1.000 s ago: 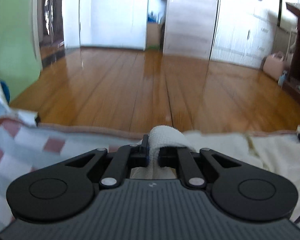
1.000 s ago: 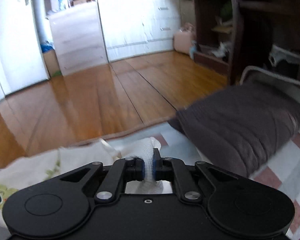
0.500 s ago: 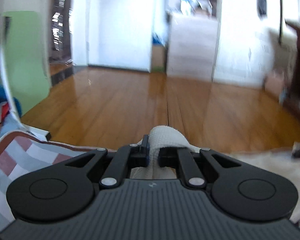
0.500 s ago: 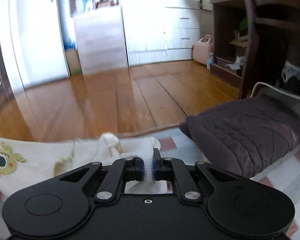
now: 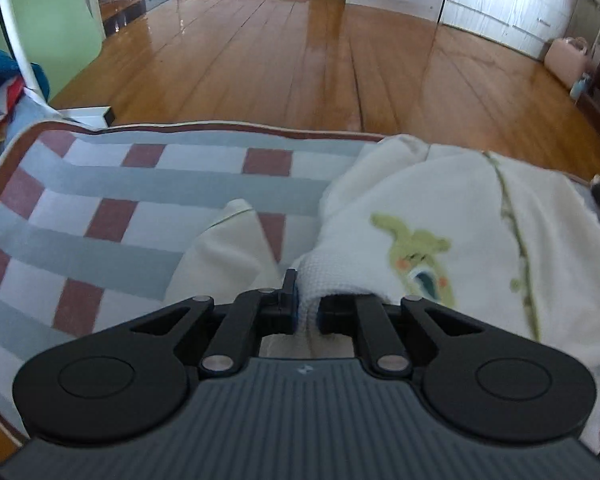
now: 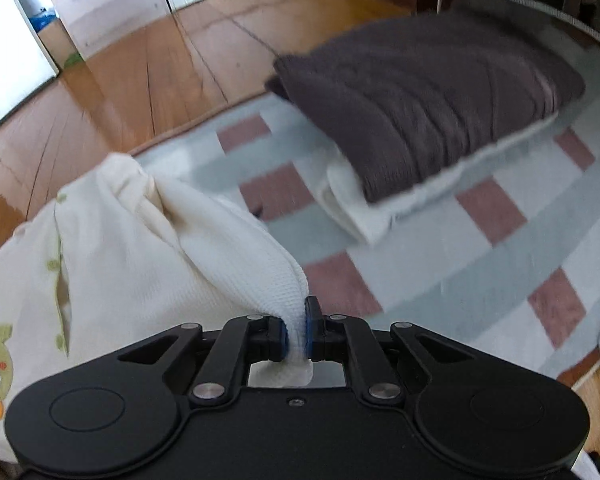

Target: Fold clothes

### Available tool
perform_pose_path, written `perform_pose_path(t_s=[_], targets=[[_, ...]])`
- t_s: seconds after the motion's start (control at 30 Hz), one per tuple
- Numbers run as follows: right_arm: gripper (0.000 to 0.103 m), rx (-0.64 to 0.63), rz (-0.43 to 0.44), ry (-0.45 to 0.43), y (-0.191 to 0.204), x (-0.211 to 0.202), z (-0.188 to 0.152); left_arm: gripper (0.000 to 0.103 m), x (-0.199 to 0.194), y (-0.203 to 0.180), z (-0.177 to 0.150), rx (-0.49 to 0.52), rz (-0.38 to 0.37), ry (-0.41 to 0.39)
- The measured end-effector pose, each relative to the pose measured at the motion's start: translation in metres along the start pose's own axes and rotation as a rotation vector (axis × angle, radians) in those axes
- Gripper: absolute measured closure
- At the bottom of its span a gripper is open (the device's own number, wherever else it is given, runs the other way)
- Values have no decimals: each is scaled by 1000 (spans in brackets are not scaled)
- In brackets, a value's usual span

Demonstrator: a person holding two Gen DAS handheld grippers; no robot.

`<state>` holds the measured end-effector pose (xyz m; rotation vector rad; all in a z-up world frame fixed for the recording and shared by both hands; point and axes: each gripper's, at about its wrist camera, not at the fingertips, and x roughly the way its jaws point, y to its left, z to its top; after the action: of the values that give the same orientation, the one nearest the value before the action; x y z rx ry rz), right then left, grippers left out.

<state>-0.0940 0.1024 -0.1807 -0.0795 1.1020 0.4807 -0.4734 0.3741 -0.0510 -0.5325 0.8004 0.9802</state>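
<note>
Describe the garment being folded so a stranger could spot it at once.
Start at the checked blanket of grey and red squares, spread beside the wooden floor. The cream garment lies on it, pinched by the left gripper and right gripper. Unlike the dark folded cloth nearby, it is pale waffle-knit with green cartoon prints.

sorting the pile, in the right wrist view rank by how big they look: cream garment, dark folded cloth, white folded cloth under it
1. cream garment and dark folded cloth: alike in area; the garment sits nearer the camera, so no ranking.
2. white folded cloth: smallest, though mostly hidden under the dark one.
</note>
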Motion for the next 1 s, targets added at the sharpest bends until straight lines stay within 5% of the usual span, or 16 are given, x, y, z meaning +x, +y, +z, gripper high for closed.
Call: perform_pose_path(t_s=[0.13,0.2,0.37,0.53,0.67,0.83,1.0], targets=[[85,-6,-9,-1,-1,-7,0,84,-24,4,8,-19,-34,-56],[81,0,29,-47,-1,-22,-2,67,-30,4,17,-17,-50,-95],[65,11,255,-146,22,-42,2,63,-13,2,28,-19,-46,-117],[62,-49,432,-126,63,-24,-3,63,20,-14,39,-23,-82,-80],[57,-116,457,-95,94,-4,8,63,43,-33,55,21,-117,-60],[38,-213,422,-72,135,27,57,55,83,-50,95,89,-154,-54],[37,-296,291,-25,168,66,112,47,164,-66,117,135,-260,179]])
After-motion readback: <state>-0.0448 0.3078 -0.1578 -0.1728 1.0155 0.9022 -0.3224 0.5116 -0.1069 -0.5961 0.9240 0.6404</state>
